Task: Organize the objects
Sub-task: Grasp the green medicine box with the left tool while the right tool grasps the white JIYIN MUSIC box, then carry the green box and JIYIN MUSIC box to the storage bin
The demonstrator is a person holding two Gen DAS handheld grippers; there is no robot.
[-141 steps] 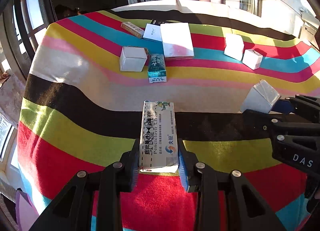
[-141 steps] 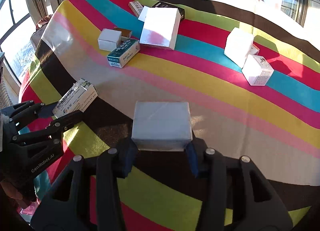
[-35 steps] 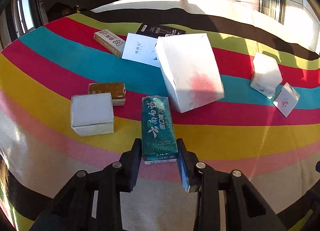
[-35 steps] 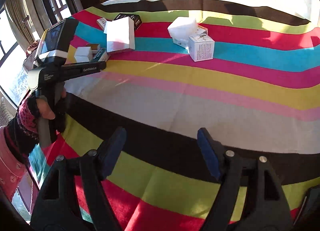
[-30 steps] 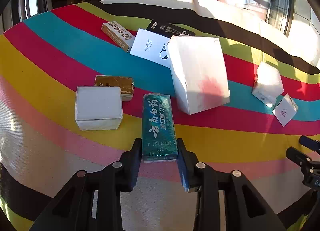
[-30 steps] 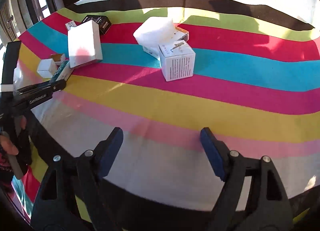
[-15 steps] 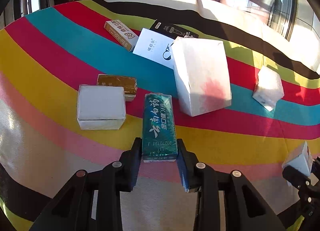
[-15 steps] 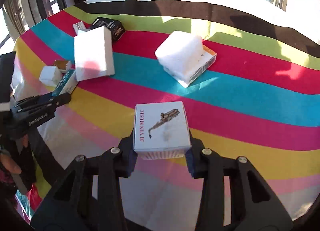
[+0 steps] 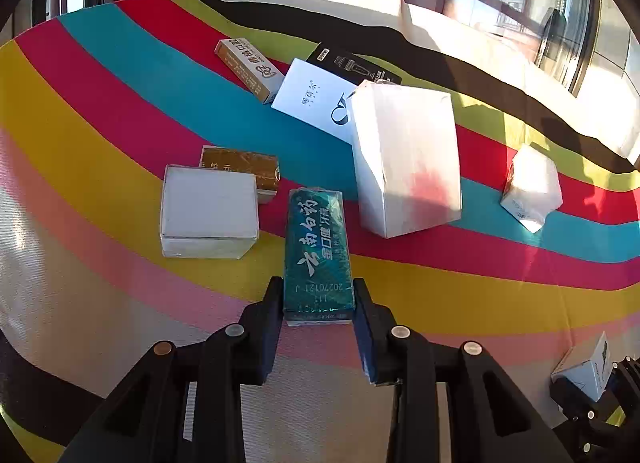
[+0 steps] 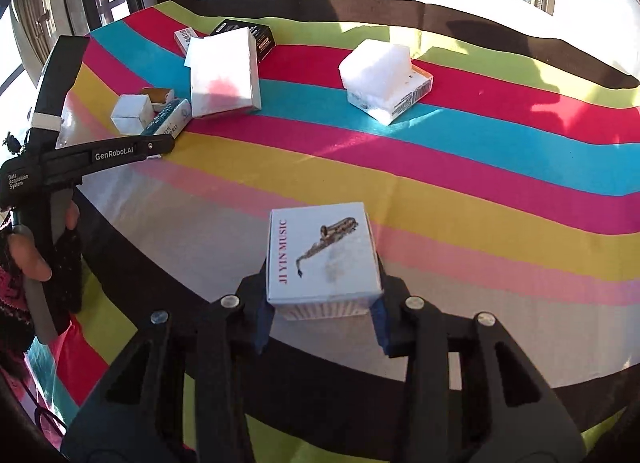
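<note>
Left wrist view: left tongs (image 9: 319, 305) clamped on the near end of the green toothpaste box (image 9: 318, 253), pads pressed against its two long sides, far end pointing up-frame toward the cluster on the striped surface (image 9: 100, 111). Probably a light, stiff carton with a glossy wrap, so likely a bit slippery; held this close to one end, liable to droop or pivot, and better taken nearer the middle of the long sides. Just left of it the small white box (image 9: 209, 211), with a gold box (image 9: 244, 167) tucked behind that; just right, the tall white box (image 9: 406, 157), leaning and near the toothpaste box, touching or not hard to tell. Farther back a tan box (image 9: 250, 69), a flat white card box (image 9: 316, 99) and a black box (image 9: 354, 67) partly under it. Off to the right, well apart, a white wrapped box (image 9: 530, 187). Right wrist view: right tongs (image 10: 322, 313) clamped on the saxophone box (image 10: 323, 259), printed "JI YIN MUSIC", gripped on its left and right faces low on the near side, apparently lifted just above the pale stripe. Squarish cardboard, likely light and rigid, though thin walls could dent under a hard squeeze; flat opposite faces give a sound hold. Left tongs (image 10: 158, 147) visible at the far left beside the cluster, with the wrapped box (image 10: 382, 79) alone on the teal stripe.
</note>
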